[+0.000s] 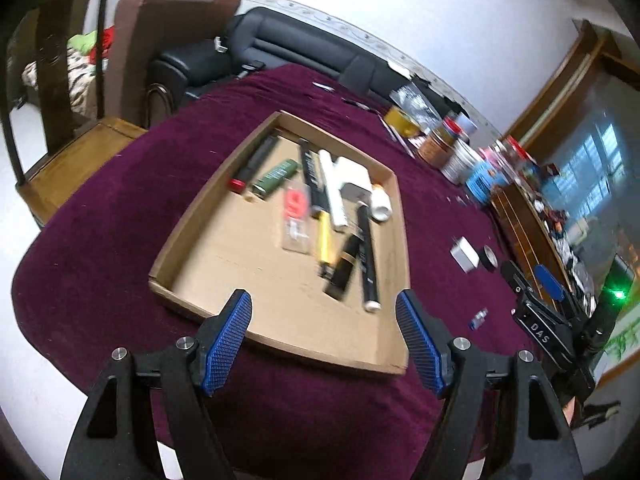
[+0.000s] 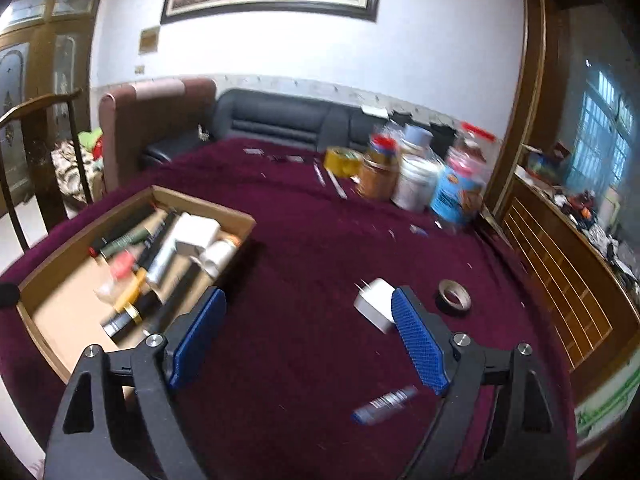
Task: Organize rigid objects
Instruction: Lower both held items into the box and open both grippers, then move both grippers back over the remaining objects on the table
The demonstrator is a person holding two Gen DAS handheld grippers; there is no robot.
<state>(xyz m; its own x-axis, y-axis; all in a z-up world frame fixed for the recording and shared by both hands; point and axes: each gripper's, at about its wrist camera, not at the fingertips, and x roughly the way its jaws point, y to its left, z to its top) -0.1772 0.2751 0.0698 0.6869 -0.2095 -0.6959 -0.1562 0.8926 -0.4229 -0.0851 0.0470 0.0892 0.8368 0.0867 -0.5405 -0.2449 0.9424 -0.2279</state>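
The shallow brown cardboard tray [image 1: 200, 216] of pens, tubes and markers sits on the maroon-clothed bench [image 2: 304, 240]. A white plug adapter [image 2: 374, 304], a brown tape roll [image 2: 454, 297] and a small blue tube [image 2: 384, 402] lie outside it. The left gripper [image 1: 324, 344] and right gripper [image 2: 308, 336] both hover with jaws apart, empty.

Matt brown cardboard tray [image 1: 192, 216]; plush maroon cloth tablecloth [image 2: 320, 240]; glossy white charger [image 2: 374, 304]

Black hand-held gripper [image 1: 324, 312] frames; blue textured pads [image 2: 416, 340]; silver screws [image 1: 187, 343]
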